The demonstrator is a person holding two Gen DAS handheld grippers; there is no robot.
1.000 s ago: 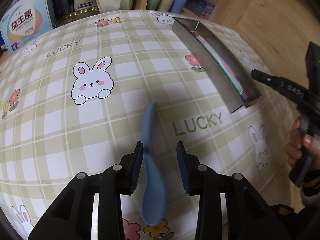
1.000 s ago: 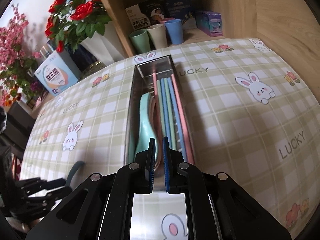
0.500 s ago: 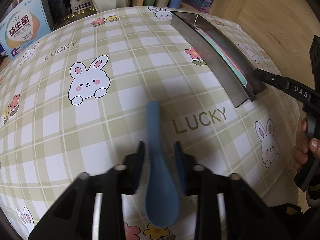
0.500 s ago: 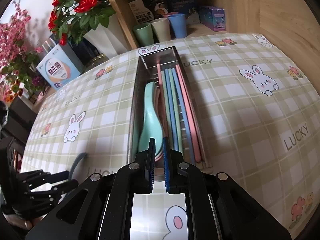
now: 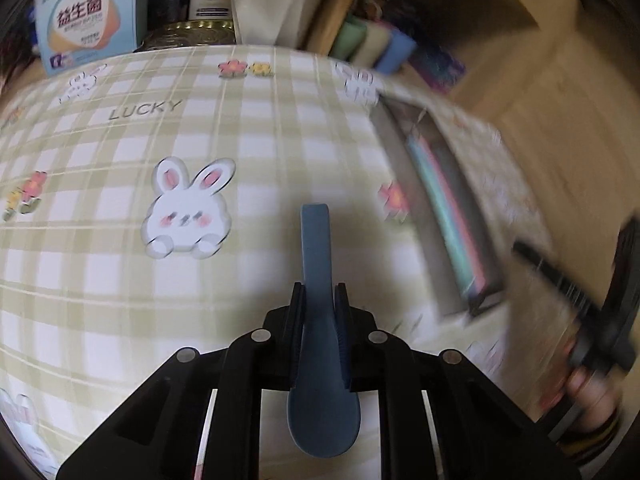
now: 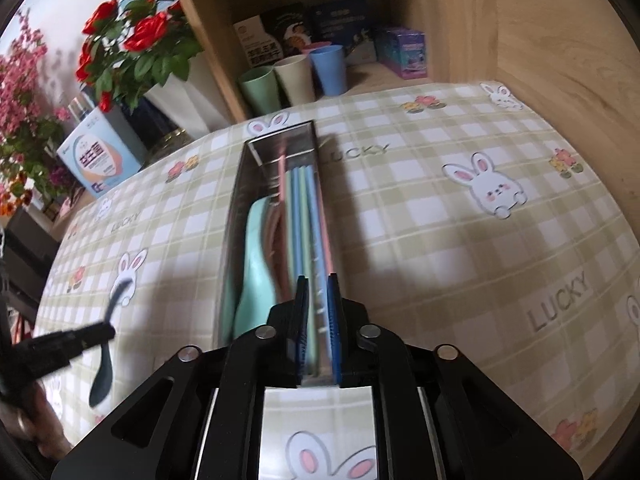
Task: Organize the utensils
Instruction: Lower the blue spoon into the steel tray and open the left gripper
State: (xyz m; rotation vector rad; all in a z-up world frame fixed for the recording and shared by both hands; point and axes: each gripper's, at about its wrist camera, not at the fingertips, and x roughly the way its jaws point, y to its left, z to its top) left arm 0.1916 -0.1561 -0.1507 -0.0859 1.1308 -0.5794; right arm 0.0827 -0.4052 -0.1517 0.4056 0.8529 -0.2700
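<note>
Most utensils are already laid in the metal tray [image 6: 236, 216]: chopsticks [image 6: 308, 216] and pale spoons [image 6: 256, 264], just ahead of the right claw [image 6: 318, 280], whose jaws are opening with nothing gripped between them. One blue spoon [image 5: 318, 320] is left outside, clenched in the left claw [image 5: 320, 288] above the worktop [image 5: 120, 280]; the tray lies ahead to its right.
</note>
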